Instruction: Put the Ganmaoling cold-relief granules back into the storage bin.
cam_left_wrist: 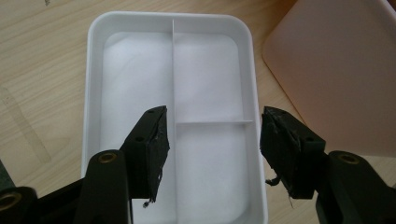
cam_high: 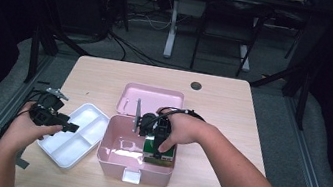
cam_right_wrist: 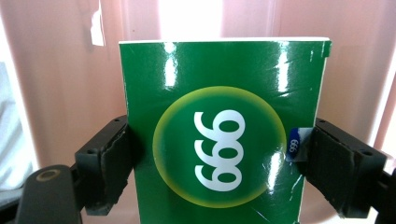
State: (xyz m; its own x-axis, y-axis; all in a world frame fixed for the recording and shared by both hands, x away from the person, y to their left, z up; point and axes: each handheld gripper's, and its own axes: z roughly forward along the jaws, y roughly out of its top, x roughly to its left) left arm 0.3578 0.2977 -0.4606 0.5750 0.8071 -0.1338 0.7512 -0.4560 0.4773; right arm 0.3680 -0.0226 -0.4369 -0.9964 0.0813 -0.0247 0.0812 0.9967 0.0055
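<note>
The right hand-held gripper (cam_right_wrist: 219, 154) is pinching the green box (cam_right_wrist: 224, 130) and holding it inside the pink bin (cam_high: 112, 153). The left hand-held gripper (cam_left_wrist: 212, 140) is hanging spread wide over the white tray (cam_left_wrist: 93, 93), which is waiting with nothing in it.

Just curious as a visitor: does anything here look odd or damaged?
Only wear: the left gripper has frayed, ragged black pads above the white tray. The green box sits squarely in the right gripper, inside the pink bin.

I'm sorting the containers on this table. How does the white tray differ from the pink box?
The white tray is shallow with dividers making three compartments; the pink box is deep and undivided. The tray is empty under the open left gripper; the box holds a green carton clamped by the right gripper. Both are rectangular with rounded corners, standing side by side.
</note>
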